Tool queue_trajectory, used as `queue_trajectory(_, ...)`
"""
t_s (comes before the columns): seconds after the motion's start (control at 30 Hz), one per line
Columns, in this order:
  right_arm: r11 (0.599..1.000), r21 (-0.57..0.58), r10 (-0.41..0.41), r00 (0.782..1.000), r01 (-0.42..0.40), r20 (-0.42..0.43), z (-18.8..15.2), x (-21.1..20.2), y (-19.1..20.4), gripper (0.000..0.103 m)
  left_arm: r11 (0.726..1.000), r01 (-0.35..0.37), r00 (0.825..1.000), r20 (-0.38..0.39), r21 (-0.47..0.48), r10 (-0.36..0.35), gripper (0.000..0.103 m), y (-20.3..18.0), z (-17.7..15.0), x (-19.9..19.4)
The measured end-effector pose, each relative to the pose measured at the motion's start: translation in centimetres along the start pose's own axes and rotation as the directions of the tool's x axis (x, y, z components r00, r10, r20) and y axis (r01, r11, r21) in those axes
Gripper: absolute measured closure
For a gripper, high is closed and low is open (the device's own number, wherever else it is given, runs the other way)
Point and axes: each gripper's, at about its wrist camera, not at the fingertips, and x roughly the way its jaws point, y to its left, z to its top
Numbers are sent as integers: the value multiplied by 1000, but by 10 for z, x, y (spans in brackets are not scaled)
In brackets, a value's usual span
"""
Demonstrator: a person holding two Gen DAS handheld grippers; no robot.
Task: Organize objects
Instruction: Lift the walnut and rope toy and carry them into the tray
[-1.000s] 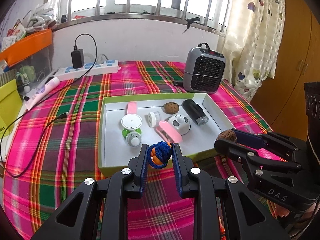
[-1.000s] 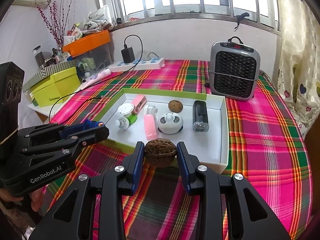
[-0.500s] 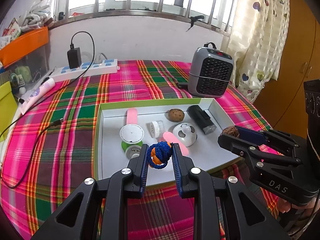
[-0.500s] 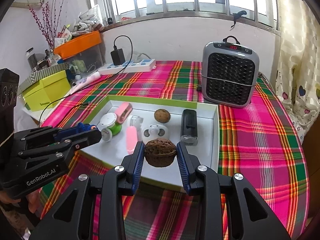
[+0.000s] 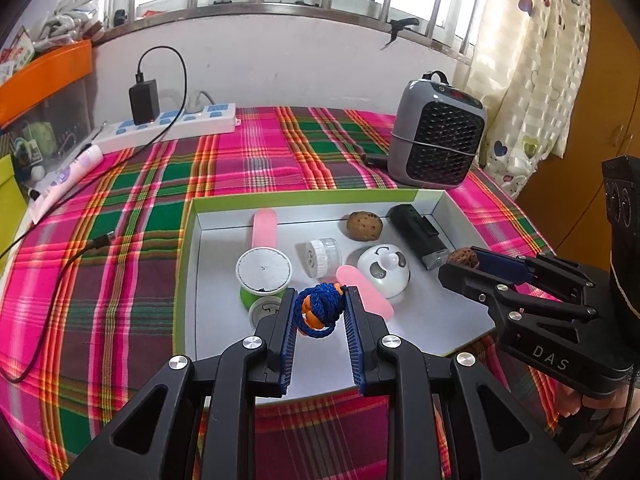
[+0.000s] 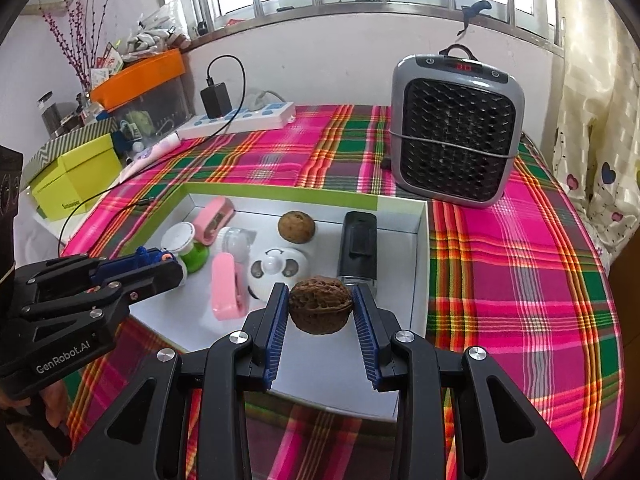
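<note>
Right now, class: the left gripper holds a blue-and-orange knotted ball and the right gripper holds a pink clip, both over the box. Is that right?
Not quite. The right gripper holds a walnut, as the right wrist view shows. The left gripper does hold the blue-and-orange knotted ball over the box.

A pink, green and orange plaid cloth (image 6: 500, 248) covers the worktop. The tray (image 6: 420, 240) is white inside with a lime-green rim. At its twelve o'clock stands a grey heater (image 6: 456, 132) with a black grille; the knotted cord ball (image 5: 318, 312) is blue and orange.
</note>
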Motion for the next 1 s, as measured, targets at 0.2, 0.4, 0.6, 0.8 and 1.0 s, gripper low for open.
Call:
queue_trajectory(0.2,1000,-4,-4,1000,4,-17,-1,7,-2,69,1000,-3,1000,-13,0,3,82,1,0,7)
queue_trajectory(0.4,1000,3,-6,999,6,-31,-3,13,-5,69,1000,-4,1000,-29,-2,4,82,3,-2,14)
queue_trajectory(0.6,1000,-3,-6,999,6,-44,-5,17,-3,69,1000,-5,1000,-25,10,5,82,1,-1,16)
queue_trajectory(0.8,1000,-12,-11,999,11,-45,-5,17,-2,69,1000,3,1000,-28,14,-3,82,-1,0,16)
queue_trajectory(1.0,1000,-11,-4,999,4,-44,-6,17,-1,69,1000,8,999,-32,21,-7,82,-4,-1,16)
